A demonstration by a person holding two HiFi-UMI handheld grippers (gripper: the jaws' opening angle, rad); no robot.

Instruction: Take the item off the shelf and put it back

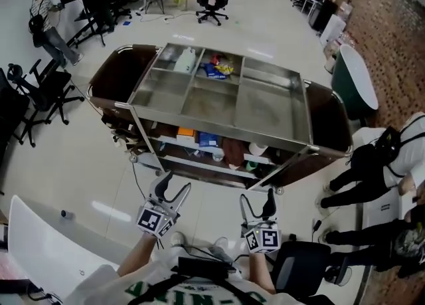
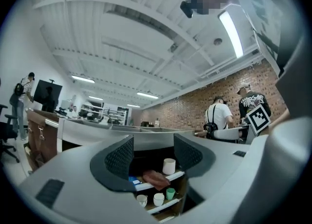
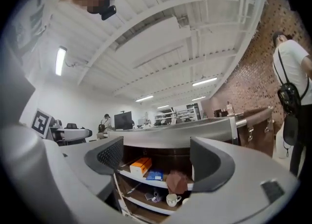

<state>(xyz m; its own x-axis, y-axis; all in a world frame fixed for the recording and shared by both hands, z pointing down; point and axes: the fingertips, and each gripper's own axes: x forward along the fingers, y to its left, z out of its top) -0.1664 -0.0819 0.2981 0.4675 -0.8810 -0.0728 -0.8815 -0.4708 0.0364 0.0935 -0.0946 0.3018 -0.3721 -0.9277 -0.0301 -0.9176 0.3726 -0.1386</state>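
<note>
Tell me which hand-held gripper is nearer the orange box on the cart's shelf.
Left. The left hand-held gripper hovers in front of the cart, almost straight out from the orange box. The right hand-held gripper is also out front, but well off to the box's right.

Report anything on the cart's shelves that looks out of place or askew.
One thing: the brown crumpled item on the upper shelf hangs over the shelf's front edge. The orange box and white cup sit fully on it. Nothing spilled shows.
</note>
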